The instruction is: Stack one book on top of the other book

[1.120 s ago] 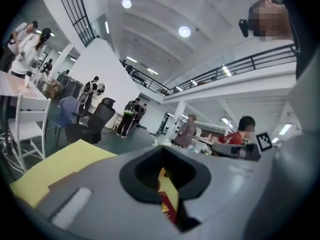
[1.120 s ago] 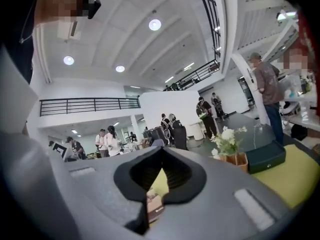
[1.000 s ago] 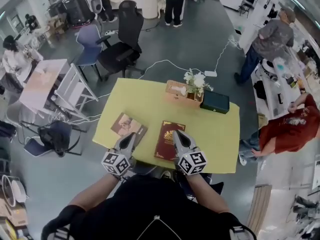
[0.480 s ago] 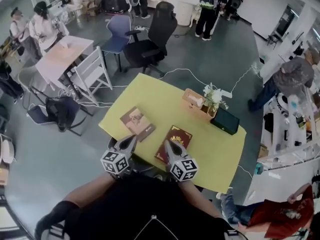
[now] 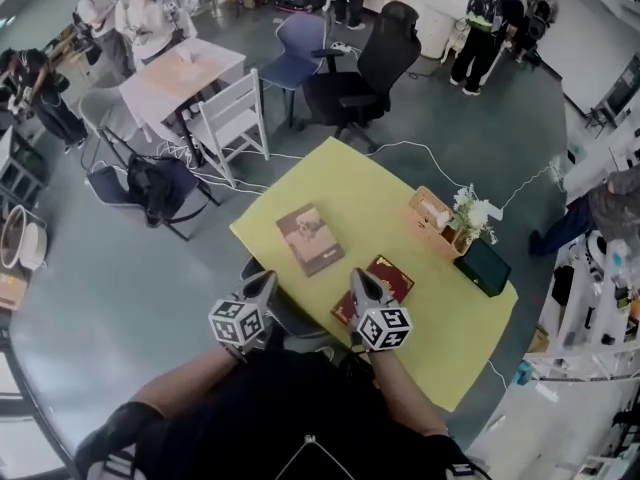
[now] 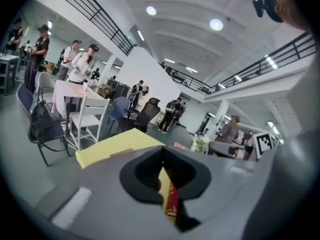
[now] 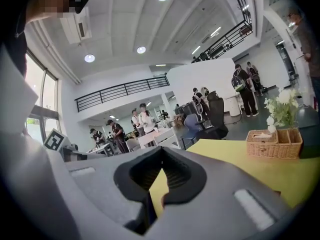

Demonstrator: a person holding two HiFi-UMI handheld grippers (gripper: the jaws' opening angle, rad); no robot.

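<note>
Left tongs [image 5: 268,276], right tongs [image 5: 356,274] closed near red book [image 5: 390,278]

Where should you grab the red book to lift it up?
The dark red, gold-decorated book lies flat by the yellow table's near edge, so probably grip its thin near edge, with the right gripper coming from the person's side.

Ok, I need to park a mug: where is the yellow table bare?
Bare: the far corner of the yellow table, between the brown book and the wicker basket; also the near right corner, bordered by the red book and the dark box. Crowded: the edge holding basket, flowers and box.
</note>
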